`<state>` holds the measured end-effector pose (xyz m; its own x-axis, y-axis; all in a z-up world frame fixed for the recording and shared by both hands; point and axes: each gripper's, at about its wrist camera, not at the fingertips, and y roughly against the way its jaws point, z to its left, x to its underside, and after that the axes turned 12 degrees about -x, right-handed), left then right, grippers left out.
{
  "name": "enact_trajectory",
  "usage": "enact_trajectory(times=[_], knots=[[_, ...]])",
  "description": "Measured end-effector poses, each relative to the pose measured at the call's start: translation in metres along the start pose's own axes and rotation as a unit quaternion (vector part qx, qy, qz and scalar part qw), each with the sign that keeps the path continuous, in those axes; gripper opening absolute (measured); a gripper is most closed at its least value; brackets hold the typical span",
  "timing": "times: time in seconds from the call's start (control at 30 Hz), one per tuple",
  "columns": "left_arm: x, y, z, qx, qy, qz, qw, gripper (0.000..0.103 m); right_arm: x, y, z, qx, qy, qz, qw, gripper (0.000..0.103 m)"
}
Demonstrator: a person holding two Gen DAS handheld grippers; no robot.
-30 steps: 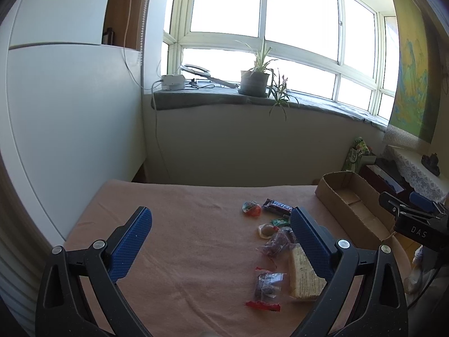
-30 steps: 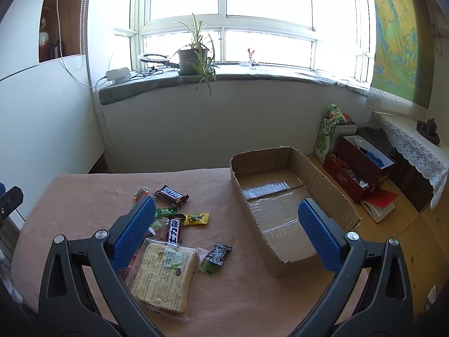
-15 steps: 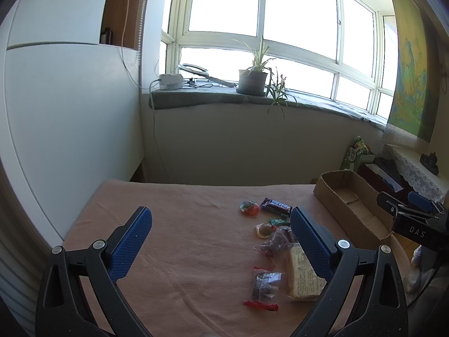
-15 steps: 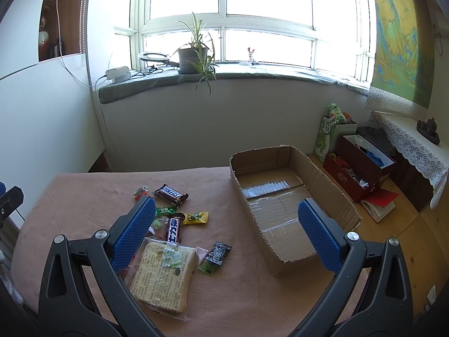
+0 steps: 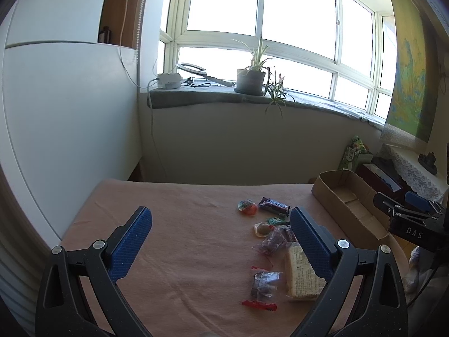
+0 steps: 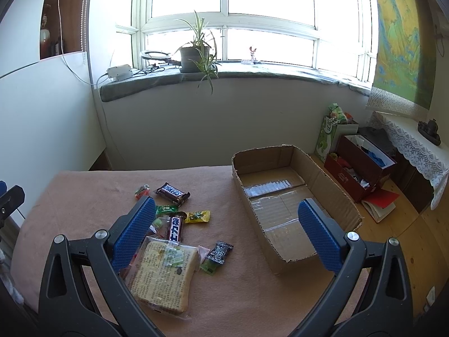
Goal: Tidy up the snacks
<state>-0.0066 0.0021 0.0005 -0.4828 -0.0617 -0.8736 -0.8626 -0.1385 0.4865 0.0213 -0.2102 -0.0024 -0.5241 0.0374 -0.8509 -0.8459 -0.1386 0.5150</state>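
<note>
Both the left gripper [image 5: 220, 221] and right gripper [image 6: 226, 213] are being held wide apart, empty, above snacks [image 6: 179, 224] scattered left of centre, beside a seemingly empty cardboard box [image 6: 291, 196].

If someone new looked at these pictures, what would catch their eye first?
Probably the scatter of snacks on the pink tablecloth: a wrapped bread slice nearest, a Snickers bar farther back. Right of them sits an empty cardboard box, and a potted plant stands on the bright windowsill.
</note>
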Motion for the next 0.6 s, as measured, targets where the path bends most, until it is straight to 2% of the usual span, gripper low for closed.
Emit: enact_trajectory(times=[0.4, 0.6], knots=[[0.004, -0.006, -0.004, 0.010, -0.005, 0.012, 0.9999, 0.098, 0.012, -0.008, 0.003, -0.002, -0.001, 0.008, 1.000, 0.103], [0.010, -0.018, -0.014, 0.035, -0.011, 0.039, 0.9986, 0.094, 0.017, -0.015, -0.001, -0.011, -0.003, 0.022, 1.000, 0.103]])
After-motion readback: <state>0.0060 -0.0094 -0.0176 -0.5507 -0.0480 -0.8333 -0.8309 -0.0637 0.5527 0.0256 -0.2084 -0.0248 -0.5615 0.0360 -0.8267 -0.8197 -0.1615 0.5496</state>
